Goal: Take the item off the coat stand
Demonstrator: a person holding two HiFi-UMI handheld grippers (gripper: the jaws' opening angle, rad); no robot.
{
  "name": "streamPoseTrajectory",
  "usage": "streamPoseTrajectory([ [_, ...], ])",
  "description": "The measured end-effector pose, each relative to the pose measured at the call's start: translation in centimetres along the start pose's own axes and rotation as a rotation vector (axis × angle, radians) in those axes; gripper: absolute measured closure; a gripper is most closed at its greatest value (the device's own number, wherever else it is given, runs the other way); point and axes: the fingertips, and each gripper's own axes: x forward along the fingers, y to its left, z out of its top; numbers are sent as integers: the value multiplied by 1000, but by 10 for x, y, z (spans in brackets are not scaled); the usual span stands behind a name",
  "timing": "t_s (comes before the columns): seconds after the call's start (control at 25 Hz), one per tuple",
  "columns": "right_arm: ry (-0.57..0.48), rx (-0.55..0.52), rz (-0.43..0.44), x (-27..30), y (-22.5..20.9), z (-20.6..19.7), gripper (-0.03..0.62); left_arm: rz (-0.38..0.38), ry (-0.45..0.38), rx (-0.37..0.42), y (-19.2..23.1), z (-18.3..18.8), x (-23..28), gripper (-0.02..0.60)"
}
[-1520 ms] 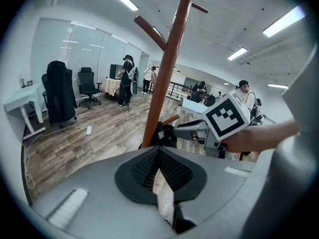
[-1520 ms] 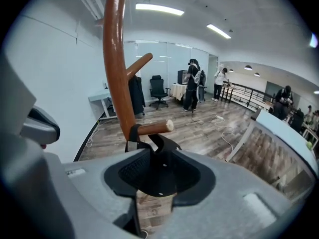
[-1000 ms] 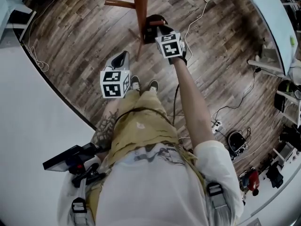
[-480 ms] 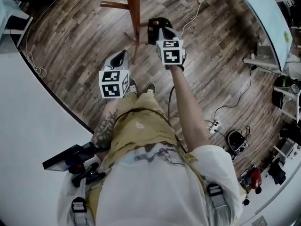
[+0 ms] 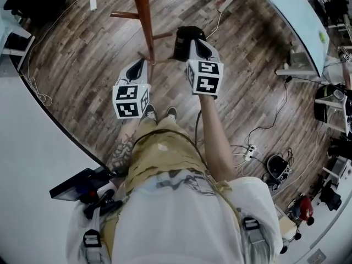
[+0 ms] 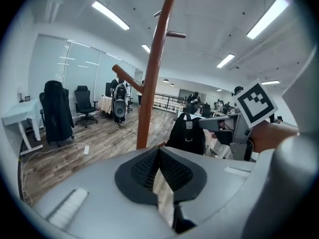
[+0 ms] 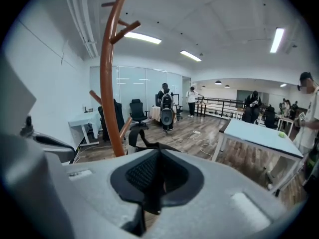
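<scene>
Head view: right gripper (image 5: 193,44) holds the black bag (image 5: 181,42) just right of the coat stand (image 5: 142,15), apart from the pole; left gripper (image 5: 138,67) is near.
Left gripper view: jaws closed, empty; bag hangs ahead.
Right gripper view: jaws clamped on the bag's strap (image 7: 142,144).

One coat stand (image 5: 142,15); one black bag (image 5: 180,42); two hand-held grippers: left hand-held gripper (image 5: 143,63), right hand-held gripper (image 5: 194,43).
</scene>
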Motion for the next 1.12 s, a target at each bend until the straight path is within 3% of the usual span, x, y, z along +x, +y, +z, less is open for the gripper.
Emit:
streamPoseTrajectory([
  [0.28,-141,66,18,-64,2,56,580,-49,-184,62,-28,77,-13,584],
  [0.56,-281,49,13,-117,8,111,580,-100,-335,118,-61,143,-44,584],
  [0.72,-358,37,-1,-139,13,136,580,-92,-420,147,-72,173,-63,584],
  [1.12,-467,38,5,-154,25,168,582,-93,-492,188,-82,201,-75,584],
])
